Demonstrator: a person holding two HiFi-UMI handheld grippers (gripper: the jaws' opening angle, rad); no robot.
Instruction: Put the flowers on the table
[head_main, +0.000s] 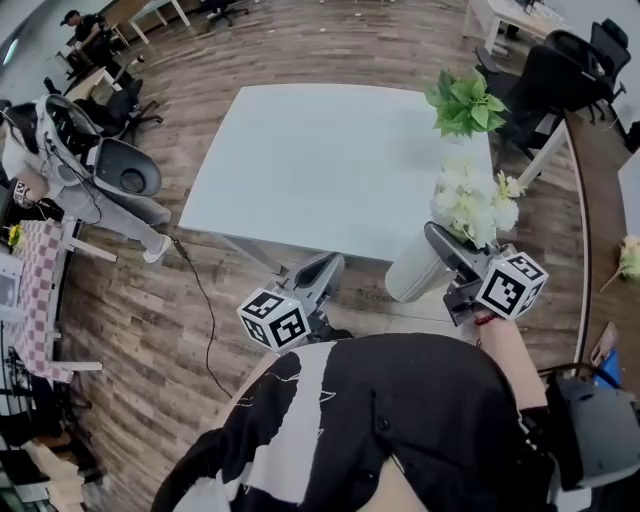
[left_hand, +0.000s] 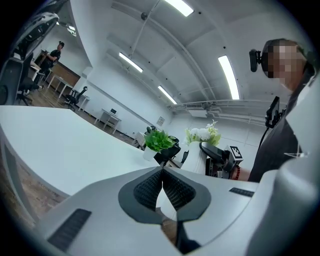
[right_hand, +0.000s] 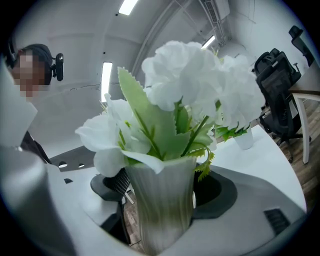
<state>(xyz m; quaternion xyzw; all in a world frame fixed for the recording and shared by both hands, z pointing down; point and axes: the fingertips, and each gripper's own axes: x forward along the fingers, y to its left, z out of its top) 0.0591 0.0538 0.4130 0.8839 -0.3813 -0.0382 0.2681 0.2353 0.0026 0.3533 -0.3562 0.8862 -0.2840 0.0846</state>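
Note:
A white ribbed vase (head_main: 414, 266) of white flowers (head_main: 470, 203) hangs just off the near right corner of the white table (head_main: 320, 165). My right gripper (head_main: 443, 248) is shut on the vase. In the right gripper view the vase (right_hand: 162, 202) fills the gap between the jaws, with the blooms (right_hand: 192, 82) above. My left gripper (head_main: 327, 268) is shut on nothing, just in front of the table's near edge. In the left gripper view its pads (left_hand: 150, 189) meet, and the flowers (left_hand: 202, 134) show beyond, to the right.
A small potted green plant (head_main: 465, 103) stands at the table's far right corner. Black office chairs (head_main: 555, 70) crowd the right side. A grey chair (head_main: 125, 170) and a checkered table (head_main: 35, 295) are at the left. A cable (head_main: 205, 315) trails over the wooden floor.

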